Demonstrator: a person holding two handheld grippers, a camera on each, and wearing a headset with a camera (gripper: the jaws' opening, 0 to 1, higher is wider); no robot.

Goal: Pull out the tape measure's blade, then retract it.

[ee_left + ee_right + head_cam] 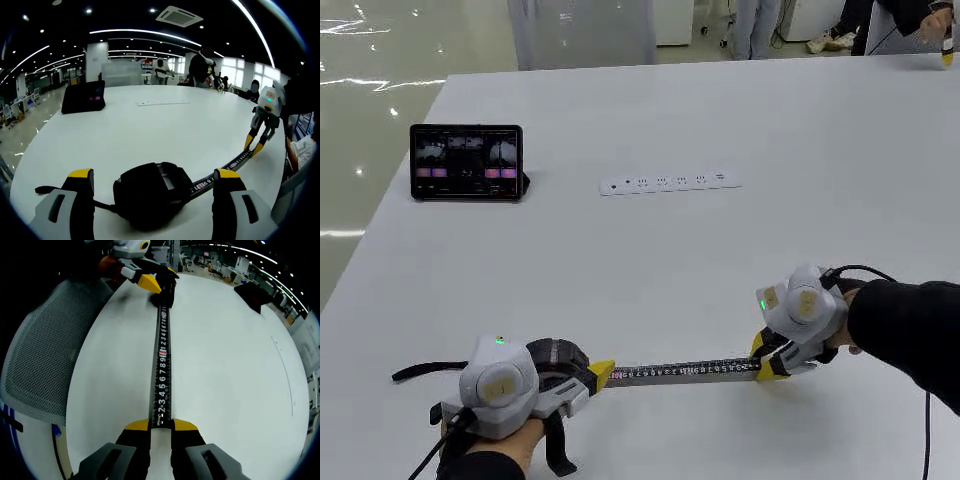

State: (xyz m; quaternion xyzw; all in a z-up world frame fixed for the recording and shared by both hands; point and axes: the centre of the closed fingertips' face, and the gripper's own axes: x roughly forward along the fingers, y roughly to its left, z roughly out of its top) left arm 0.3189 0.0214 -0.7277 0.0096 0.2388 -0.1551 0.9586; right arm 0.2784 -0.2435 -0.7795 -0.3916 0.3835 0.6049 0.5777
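at the near edge of the broad white counter (650,260), a black rounded tape measure case (558,357) lies flat between the fingers of the left gripper (588,362). in the left gripper view those yellow-tipped fingers (80,175) stand spread on either side of the case (150,192) with a sliver of counter showing on each side, so they bracket it and do not squeeze it. a thin black wrist strap (425,371) trails from the case across the counter, away from the blade.

the dark numbered steel blade (680,372) is drawn out of the case and runs straight along the counter to the right gripper (763,362). in the right gripper view its fingers are pressed together on the blade's free end – the yellow tips (137,425) sit tight against both edges of the strip, and the printed numbers run away from them towards the case (165,290) and the left gripper beside it.

farther back on the counter, well apart from the work, a dark tablet (466,161) stands propped with its screen lit, and a long white power strip (670,182) lies flat to its right. a person's hand (510,445) holds the left gripper, and a black sleeve (910,320) reaches to the right one.
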